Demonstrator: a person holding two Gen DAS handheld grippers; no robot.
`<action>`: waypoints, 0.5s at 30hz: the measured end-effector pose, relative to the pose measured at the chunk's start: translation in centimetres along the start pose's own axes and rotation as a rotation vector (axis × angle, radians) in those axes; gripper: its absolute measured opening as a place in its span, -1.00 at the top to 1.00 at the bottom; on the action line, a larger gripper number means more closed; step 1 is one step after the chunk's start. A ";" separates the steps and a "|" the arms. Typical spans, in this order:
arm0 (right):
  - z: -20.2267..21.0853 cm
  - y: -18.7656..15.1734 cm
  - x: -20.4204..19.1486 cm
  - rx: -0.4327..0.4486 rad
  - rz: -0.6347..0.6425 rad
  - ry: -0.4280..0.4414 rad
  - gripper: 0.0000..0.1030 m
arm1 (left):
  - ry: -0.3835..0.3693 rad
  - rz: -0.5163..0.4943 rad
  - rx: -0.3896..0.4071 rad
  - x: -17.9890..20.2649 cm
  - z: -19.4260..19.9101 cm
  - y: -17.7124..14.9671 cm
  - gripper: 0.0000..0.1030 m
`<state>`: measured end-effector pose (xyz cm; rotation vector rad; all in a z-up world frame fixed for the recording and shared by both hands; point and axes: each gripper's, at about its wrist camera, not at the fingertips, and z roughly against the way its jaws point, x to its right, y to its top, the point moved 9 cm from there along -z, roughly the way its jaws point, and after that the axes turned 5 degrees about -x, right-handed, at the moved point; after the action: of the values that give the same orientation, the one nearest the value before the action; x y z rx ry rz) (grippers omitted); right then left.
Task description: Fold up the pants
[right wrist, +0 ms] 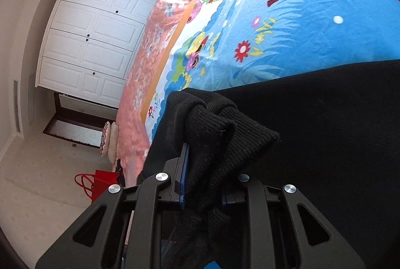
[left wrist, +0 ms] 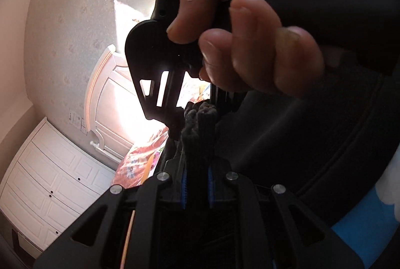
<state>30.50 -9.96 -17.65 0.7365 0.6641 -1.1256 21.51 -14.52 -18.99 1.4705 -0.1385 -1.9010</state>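
Right wrist view: right gripper (right wrist: 202,176) clamps bunched pants (right wrist: 312,134) edge above bed (right wrist: 287,26). Left gripper (left wrist: 196,169) likewise pinches fabric. Step: mid-fold carry. Next: lay edge flat, aligned.

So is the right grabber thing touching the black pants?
Touching. The right wrist view shows the right gripper shut on a bunched fold of the black pants, with knit fabric squeezed between its blue pads.
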 end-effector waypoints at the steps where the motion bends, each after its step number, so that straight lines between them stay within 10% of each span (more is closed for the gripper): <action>1: 0.8 -0.3 1.2 0.008 -0.013 -0.018 0.59 | -0.016 -0.010 0.016 0.9 0.1 0.8 0.78; 6: 3.2 -2.0 6.3 0.023 -0.066 -0.048 0.60 | -0.131 -0.042 0.053 5.5 0.3 3.0 0.76; 9: 3.2 -2.5 7.1 0.022 -0.094 -0.008 0.62 | -0.197 -0.014 0.061 5.5 1.1 2.8 0.33; 11: 3.4 -2.4 6.6 0.025 -0.096 -0.003 0.62 | -0.231 0.135 0.062 2.3 2.1 1.8 -0.30; 15: 3.9 -2.0 4.1 0.027 -0.065 -0.016 0.62 | -0.167 0.454 -0.019 -6.0 2.4 -5.4 -0.53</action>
<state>30.20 -15.85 -18.87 0.7327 0.6646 -1.2003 17.45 -7.83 -16.00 1.1467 -0.4882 -1.6396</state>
